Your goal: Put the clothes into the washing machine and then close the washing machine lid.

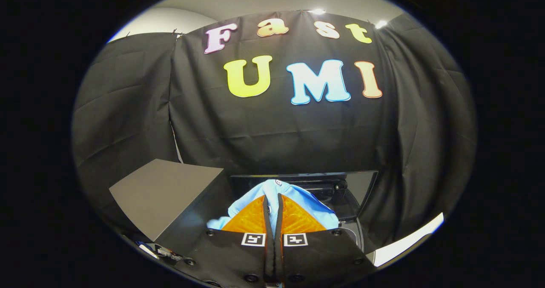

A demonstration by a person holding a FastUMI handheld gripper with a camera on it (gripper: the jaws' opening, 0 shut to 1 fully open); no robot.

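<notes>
Bunching up between and around the gripper's (272, 203) two fingers (251, 218) is a light blue garment (276, 190), the piece of clothing the task concerns. The fingers stand almost closed, with only a thin dark slit between them, and the blue cloth rises out of that slit just at their tips and spills down both outer sides, so the gripper is clenched on the garment and carries it. A small round button or snap (278, 182) sits on the fabric at its highest fold, right beyond the fingertips. Two square black-and-white markers (253, 239) are fixed on the gripper body, one at the base of each finger.

Directly behind the garment is the washing machine (340, 194), dark and glossy, with its top opening lying just beyond and to the right of the cloth. Its lid (306, 176) stands raised at the back edge of that opening, a dark reflective panel running across behind the blue fabric. Whether the garment hangs above the opening or touches the rim cannot be told, since the cloth and fingers cover that part.

Left of the machine a flat grey panel (164, 194) slopes away. Black cloth (272, 135) hangs as the booth wall behind everything, with a pale ceiling (238, 1) and two bright lights (317, 11) above it. A strip of pale surface (408, 237) shows low on the right.
</notes>
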